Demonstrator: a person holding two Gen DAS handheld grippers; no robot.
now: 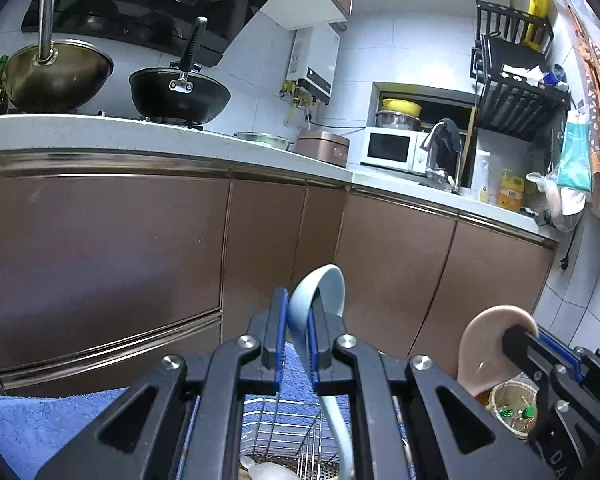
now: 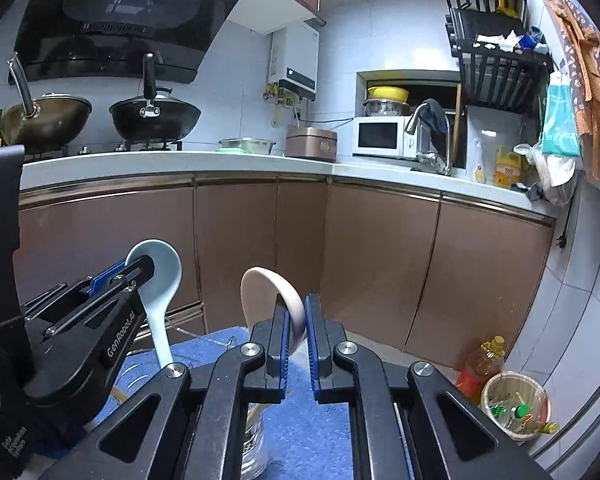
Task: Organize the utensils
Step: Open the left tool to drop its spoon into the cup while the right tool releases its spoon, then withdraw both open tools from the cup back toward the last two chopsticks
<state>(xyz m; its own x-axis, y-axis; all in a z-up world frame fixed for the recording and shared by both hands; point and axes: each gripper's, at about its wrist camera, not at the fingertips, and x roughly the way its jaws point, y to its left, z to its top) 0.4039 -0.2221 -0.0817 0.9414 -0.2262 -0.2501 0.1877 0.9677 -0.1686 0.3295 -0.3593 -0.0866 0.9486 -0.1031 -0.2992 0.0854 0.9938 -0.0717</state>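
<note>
Nearest the lens, left wrist view: the left gripper [image 1: 299, 308] is clamped on a pale blue spoon [image 1: 320, 292] — glossy, ceramic-looking, its deep oval bowl tipped up above the fingertips and its curved handle running down between the blue-lined pads [image 1: 283, 340] toward the camera. Under the black jaw linkages lies a blue towel [image 1: 40, 420] with a nubby terry pile, and on it a wire rack [image 1: 284, 436] of thin metal rods; a whitish piece lies at the bottom edge of the view, too cropped to tell what it is. To the right the right gripper [image 2: 296, 316] is closed on a beige-pink spoon [image 2: 270, 292] of the same rounded make, matte sheen, bowl standing up past the pads, stem pinched between them. Both spoons are held in the air above the towel, side by side and apart. Low on the right floor a round woven basket [image 2: 516, 408] holds small bottles, an amber oil bottle [image 2: 480, 364] just beside it. Farther back — flat brown cabinet doors [image 2: 376, 268] under a pale stone-like counter [image 2: 180, 160], two dark round woks [image 2: 156, 116] with upright handles on the hob, a white boxy microwave [image 2: 382, 137], and a black slatted rack [image 2: 496, 68] on the tiled wall.
</note>
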